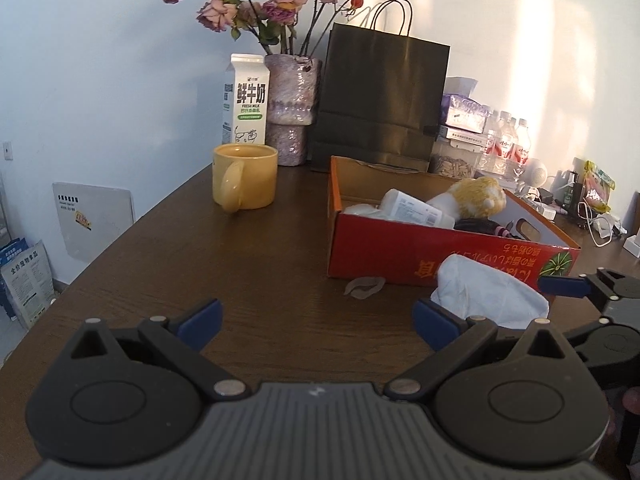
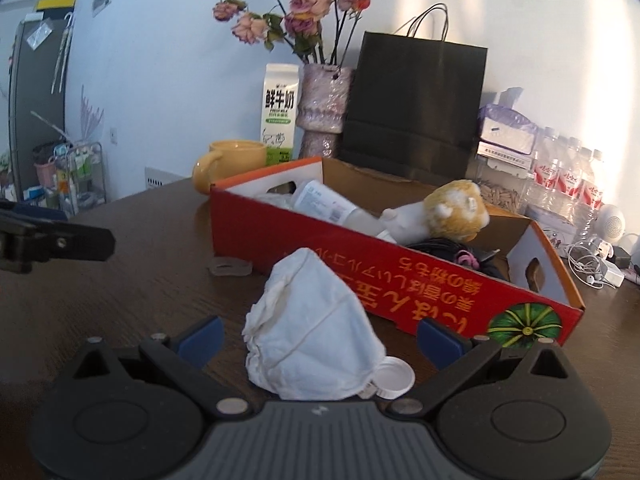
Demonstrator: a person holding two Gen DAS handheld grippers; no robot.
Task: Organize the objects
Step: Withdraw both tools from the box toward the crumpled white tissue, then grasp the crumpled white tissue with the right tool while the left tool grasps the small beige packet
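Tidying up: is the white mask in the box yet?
Out. The white mask lies on the table before the red box, between the right gripper's open fingers.

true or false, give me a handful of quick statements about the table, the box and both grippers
1. The white mask lies inside the red box. False: it lies on the table in front of the box.
2. The right gripper is open. True.
3. The yellow mug stands outside the box. True.
4. The left gripper grips the mug. False: it is open and empty.
5. A plush toy lies in the box. True.
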